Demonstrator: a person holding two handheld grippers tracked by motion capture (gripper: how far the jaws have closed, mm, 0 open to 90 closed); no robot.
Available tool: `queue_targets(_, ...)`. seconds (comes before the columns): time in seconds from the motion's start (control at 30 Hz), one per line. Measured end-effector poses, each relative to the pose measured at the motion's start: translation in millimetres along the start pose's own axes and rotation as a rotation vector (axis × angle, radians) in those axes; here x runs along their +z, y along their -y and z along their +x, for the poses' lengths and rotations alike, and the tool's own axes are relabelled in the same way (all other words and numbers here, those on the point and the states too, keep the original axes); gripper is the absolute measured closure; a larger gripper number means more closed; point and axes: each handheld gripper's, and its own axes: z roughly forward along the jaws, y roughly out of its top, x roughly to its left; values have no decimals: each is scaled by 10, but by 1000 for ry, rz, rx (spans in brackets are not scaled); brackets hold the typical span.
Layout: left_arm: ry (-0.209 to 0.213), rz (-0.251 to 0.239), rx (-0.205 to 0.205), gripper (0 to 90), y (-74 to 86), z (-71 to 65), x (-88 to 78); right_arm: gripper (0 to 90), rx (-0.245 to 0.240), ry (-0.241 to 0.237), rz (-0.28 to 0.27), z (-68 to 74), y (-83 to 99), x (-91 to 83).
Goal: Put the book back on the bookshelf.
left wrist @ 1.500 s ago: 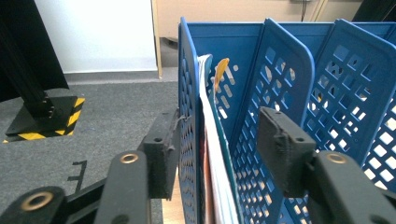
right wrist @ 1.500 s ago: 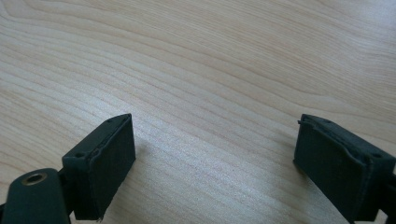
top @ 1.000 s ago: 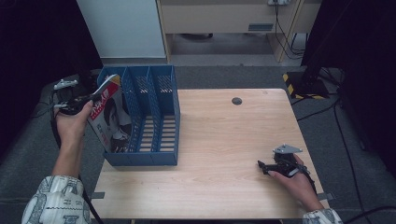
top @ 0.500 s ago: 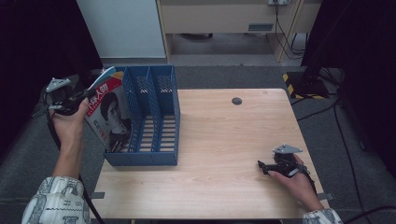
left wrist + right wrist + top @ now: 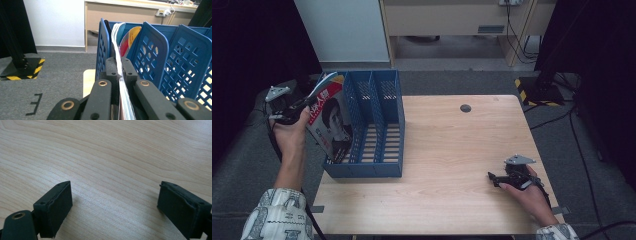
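Left gripper [image 5: 119, 75] jaws clamp the magazine [image 5: 331, 120], tilted in the rack's [image 5: 377, 167] leftmost slot. Lift straight, clear the divider. Right gripper [image 5: 115, 205] jaws wide on tabletop [image 5: 452, 150].

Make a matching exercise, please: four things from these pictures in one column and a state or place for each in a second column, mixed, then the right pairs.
Things:
1. left hand-held gripper
2. right hand-held gripper
3. magazine
4. blue file rack

States or places:
A. stands on the left part of the wooden table
B. open, low over bare wood
C. tilted, lower end in the rack's leftmost compartment
D. shut on the edge of the pages

Pairs: 1-D, 2-B, 3-C, 4-A
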Motion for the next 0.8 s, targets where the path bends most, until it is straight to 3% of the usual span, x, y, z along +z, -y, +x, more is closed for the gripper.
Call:
queue_targets(0.27,6,14,2,849,8,0,11,127,2,2,-1,3,1,0)
queue_targets(0.47,-5,-14,25,669,-40,-36,-32,127,2,1,-1,5,1,0)
queue_targets(0.8,34,-45,138,381,-110,-228,-152,127,2,2,-2,10,3,1)
